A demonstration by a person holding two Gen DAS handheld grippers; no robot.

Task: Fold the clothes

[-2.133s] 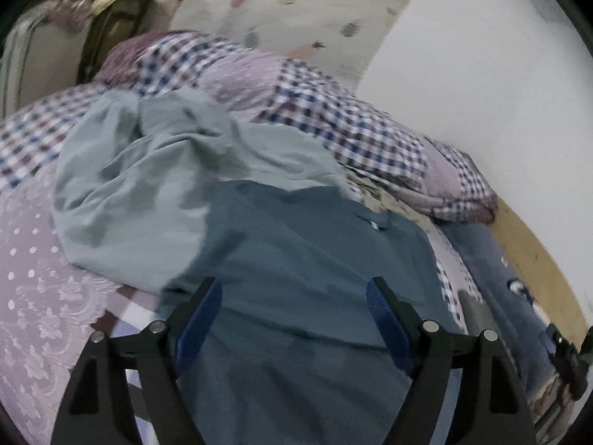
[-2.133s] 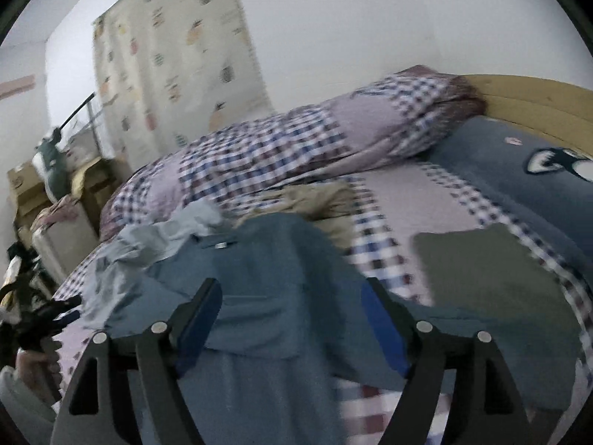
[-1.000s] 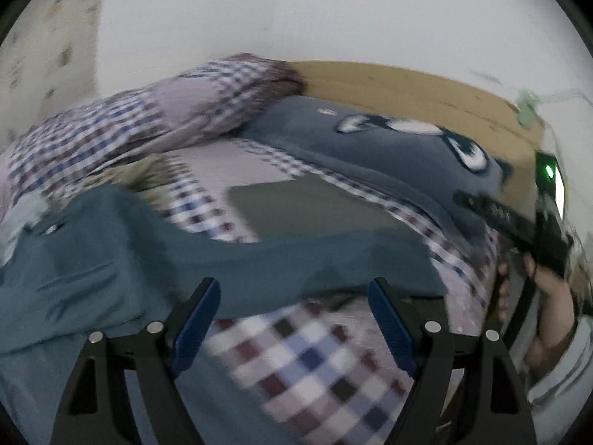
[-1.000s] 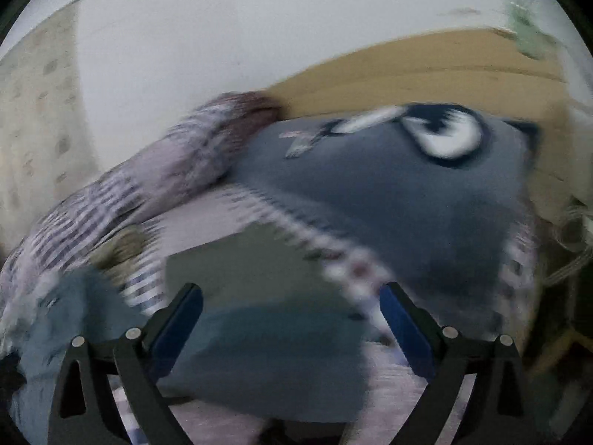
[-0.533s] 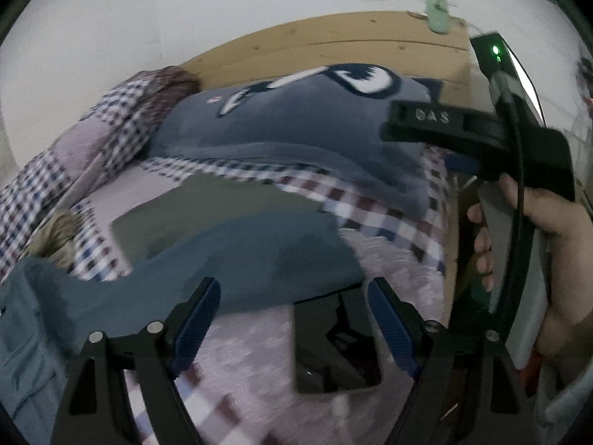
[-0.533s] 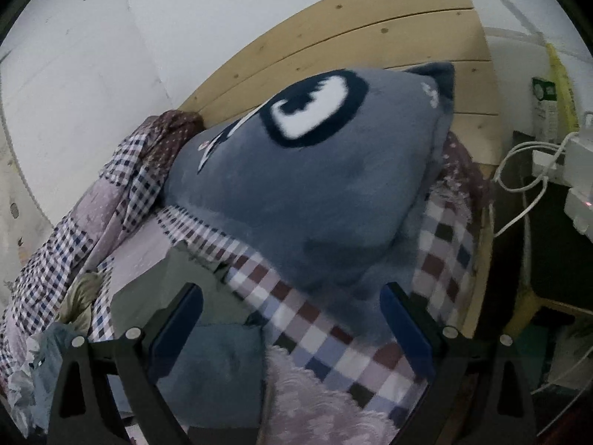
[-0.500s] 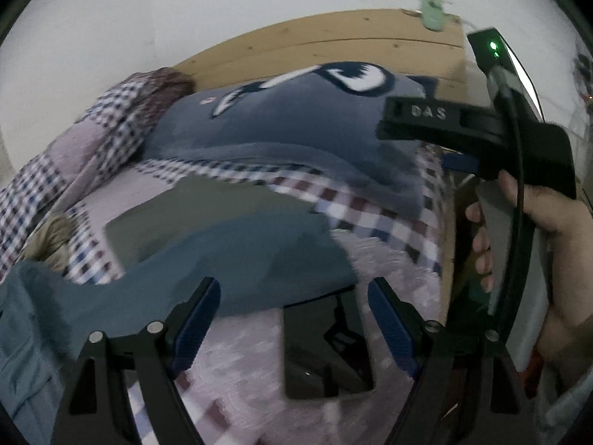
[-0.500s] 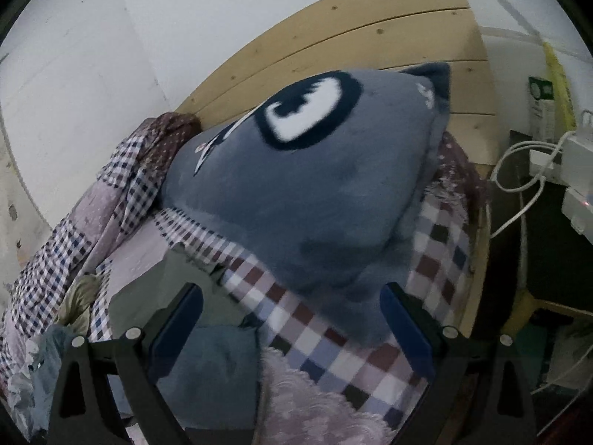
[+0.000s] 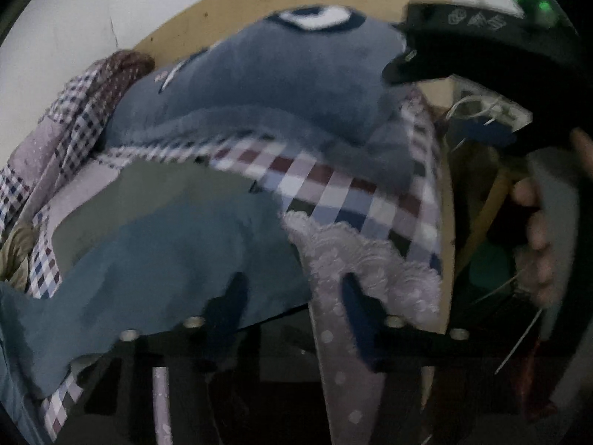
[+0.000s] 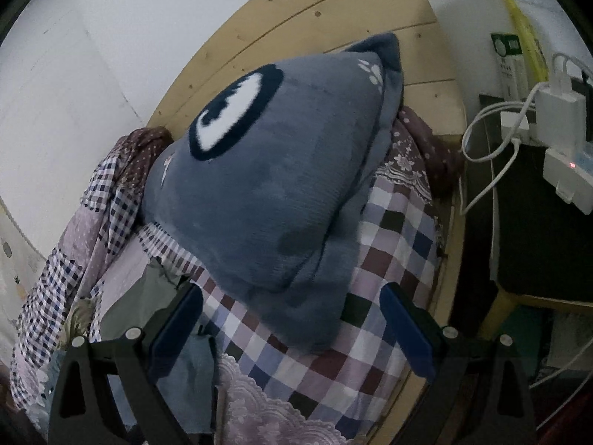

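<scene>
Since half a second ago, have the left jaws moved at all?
Yes. In the left wrist view the left gripper has narrowed its jaws and dropped toward the blue garment; the blue-grey pillow by the headboard looms larger.

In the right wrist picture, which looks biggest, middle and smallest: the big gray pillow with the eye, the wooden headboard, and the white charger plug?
As they look in this view:
1. gray pillow
2. wooden headboard, partly hidden behind the pillow, so really it may be bigger
3. white charger plug

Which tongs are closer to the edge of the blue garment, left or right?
Left. The left tongs sit at the blue garment edge; the right tongs point at the grey pillow, garment beside their left finger.
</scene>
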